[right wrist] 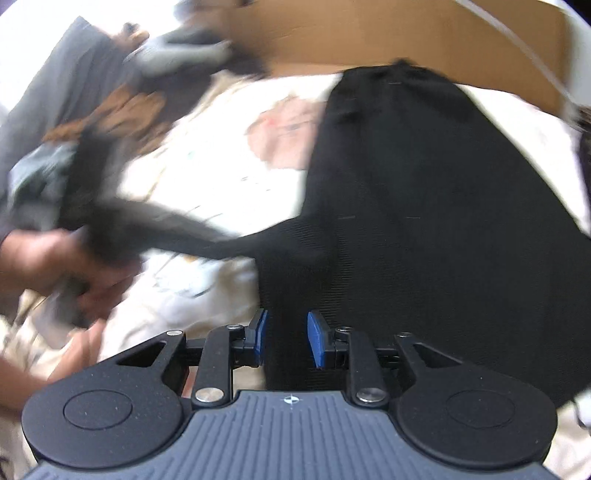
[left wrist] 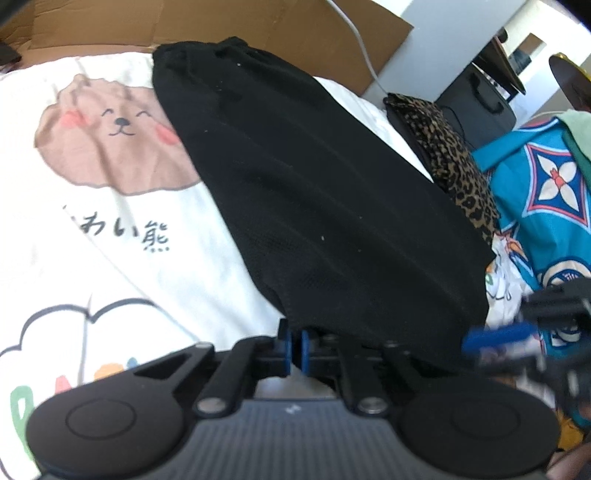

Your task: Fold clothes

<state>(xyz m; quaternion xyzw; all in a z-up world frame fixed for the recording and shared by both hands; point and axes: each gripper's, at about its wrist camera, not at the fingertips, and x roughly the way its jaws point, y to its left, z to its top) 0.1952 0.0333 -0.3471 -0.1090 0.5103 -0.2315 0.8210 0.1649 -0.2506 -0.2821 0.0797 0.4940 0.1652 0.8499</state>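
While your left gripper (left wrist: 294, 350) is pinched nearly shut on the near hem of the black garment (left wrist: 314, 192), that garment stretches straight ahead of its fingers across the white bear-print sheet (left wrist: 110, 221). Your right gripper (right wrist: 284, 339) has its blue pads (right wrist: 316, 341) parted, with the same black cloth lying between them; whether they grip it cannot be told. Ahead and to the right of the left tool lie a leopard-print piece (left wrist: 450, 155) and a blue patterned fabric (left wrist: 546, 177). Brown cardboard (right wrist: 369, 33) stands beyond the garment's far end.
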